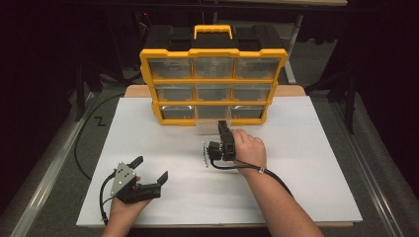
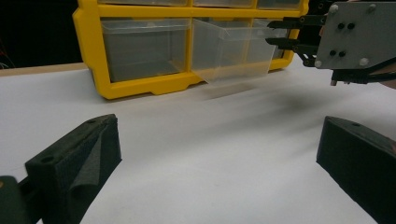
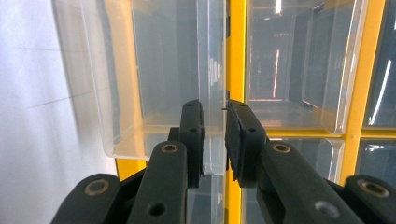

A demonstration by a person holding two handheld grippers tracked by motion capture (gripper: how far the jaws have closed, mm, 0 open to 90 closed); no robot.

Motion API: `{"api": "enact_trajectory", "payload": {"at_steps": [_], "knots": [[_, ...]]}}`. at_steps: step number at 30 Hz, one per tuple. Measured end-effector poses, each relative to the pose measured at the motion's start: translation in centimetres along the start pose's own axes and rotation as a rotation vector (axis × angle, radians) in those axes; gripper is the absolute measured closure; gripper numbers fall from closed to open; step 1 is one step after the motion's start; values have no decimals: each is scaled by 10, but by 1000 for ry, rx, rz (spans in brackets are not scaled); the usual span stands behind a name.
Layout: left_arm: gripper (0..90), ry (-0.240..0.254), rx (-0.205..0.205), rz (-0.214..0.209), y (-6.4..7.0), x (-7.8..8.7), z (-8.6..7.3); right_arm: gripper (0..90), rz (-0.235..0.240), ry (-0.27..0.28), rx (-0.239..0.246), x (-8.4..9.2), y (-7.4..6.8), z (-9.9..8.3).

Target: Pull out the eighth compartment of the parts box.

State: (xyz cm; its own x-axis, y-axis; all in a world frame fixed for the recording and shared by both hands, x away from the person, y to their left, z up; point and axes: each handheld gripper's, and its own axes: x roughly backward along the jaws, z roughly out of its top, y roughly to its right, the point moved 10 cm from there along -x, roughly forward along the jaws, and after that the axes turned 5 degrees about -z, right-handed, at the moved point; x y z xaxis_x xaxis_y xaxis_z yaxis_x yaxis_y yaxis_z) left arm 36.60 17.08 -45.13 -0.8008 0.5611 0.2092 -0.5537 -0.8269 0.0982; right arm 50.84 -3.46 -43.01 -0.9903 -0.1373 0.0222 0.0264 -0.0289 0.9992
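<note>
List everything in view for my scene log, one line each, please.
Yellow-and-black plastic organiser case: one, upright at the table's far side, nine compartments.
Clear plastic drawer: one, bottom middle, pulled partly out.
White board: one, covering the tabletop.
Right gripper: black, jaws pinching the drawer's front wall.
Left gripper: black, jaws apart, low over the board's near left.
Hands: two, right hand, left hand.
</note>
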Motion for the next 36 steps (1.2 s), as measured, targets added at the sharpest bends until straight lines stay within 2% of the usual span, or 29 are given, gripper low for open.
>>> {"api": "enact_trajectory", "payload": {"at_steps": [36], "knots": [[4, 1, -4, -7, 2, 0, 1, 790, 2, 21, -2, 20, -1, 1]]}}
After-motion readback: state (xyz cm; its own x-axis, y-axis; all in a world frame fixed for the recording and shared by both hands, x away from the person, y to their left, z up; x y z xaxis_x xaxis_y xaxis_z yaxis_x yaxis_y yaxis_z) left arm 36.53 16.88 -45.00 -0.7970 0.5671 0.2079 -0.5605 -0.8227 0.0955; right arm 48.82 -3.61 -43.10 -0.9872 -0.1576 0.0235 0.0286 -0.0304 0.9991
